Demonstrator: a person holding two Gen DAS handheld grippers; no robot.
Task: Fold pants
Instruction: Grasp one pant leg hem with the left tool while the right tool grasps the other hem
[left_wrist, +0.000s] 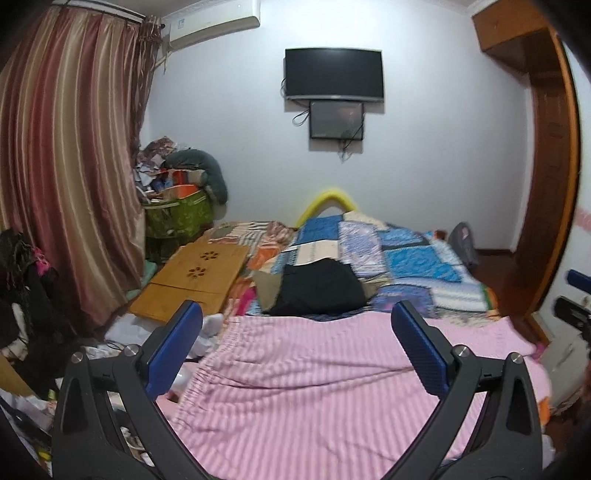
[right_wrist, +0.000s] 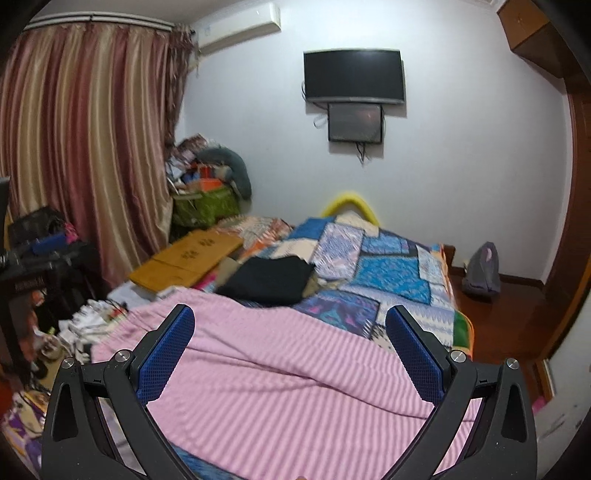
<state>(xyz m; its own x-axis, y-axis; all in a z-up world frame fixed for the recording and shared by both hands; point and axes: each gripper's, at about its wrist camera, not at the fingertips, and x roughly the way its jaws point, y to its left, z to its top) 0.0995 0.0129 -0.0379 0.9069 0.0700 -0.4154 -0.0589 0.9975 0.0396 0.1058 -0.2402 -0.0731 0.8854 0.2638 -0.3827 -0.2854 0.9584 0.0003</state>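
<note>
Pink-and-white striped pants lie spread flat over the near part of the bed, their gathered waistband at the left. My left gripper hangs open just above them, blue pads wide apart, holding nothing. In the right wrist view the same striped pants fill the foreground, and my right gripper stands open over them, empty too. A folded black garment rests beyond the pants on the patchwork quilt, and it shows again as the black garment in the right wrist view.
A wooden lap board lies at the bed's left side. Cluttered bags and boxes pile up by the striped curtain. Two screens hang on the far wall. A grey bag sits on the wooden floor at right.
</note>
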